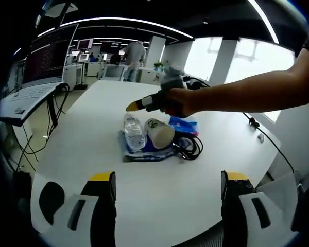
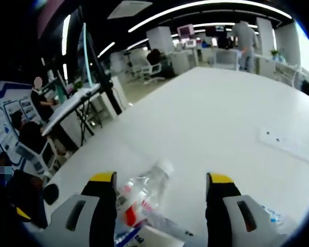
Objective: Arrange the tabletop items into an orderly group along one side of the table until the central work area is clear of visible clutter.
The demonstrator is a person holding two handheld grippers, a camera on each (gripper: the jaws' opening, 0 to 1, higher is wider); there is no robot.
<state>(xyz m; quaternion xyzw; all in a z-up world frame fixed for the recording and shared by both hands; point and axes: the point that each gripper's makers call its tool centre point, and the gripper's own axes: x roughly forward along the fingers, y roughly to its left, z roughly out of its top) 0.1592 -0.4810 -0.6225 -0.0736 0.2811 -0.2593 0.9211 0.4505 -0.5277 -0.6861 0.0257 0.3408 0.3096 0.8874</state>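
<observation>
My left tongs gape empty over the table; right tongs open above the bottle, lying mid-table beside the paper cup and cable.

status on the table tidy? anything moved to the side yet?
Done: nothing visibly. The clear bottle, paper cup, black cable and blue packaging sit clumped mid-table.
In hand: nothing. The right gripper is over the pile, its open jaws framing the bottle. The left gripper is open, back from the pile.
Left: moving every item to one side.
</observation>
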